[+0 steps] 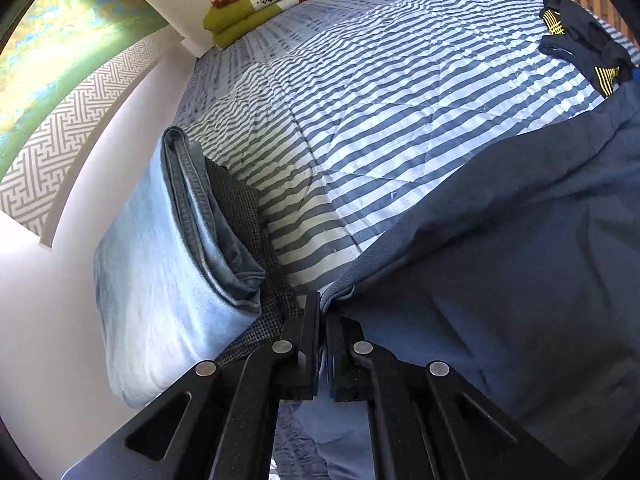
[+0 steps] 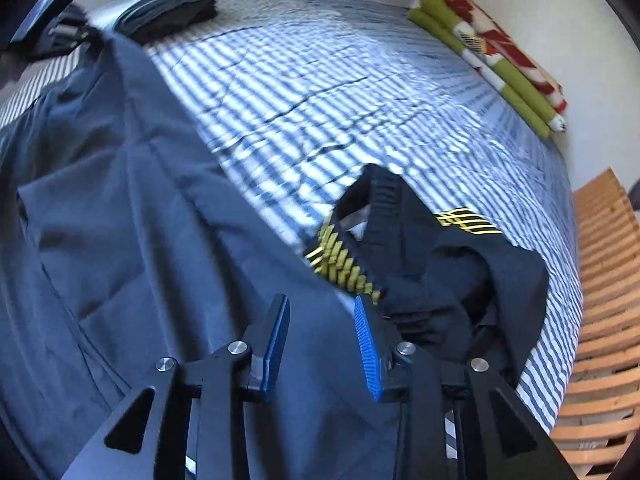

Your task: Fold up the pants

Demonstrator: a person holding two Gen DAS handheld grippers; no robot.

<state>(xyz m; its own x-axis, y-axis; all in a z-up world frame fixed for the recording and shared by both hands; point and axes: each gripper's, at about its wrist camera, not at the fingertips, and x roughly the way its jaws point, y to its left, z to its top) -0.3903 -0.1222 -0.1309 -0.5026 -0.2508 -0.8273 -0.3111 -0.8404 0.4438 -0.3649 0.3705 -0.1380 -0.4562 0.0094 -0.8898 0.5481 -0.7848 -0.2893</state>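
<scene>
Dark navy pants lie spread over the striped bed and fill the right half of the left wrist view. My left gripper is shut on their near edge, the cloth pinched between the black fingers. The same navy pants cover the left and middle of the right wrist view. Over them my right gripper stands open, its blue pads apart with the cloth below and nothing clamped.
A folded stack of light-blue jeans and dark checked cloth sits at the bed's left edge by the white wall. A crumpled black garment with yellow stripes lies right of the pants. Folded green and red blankets rest far back. Wooden slats border the bed.
</scene>
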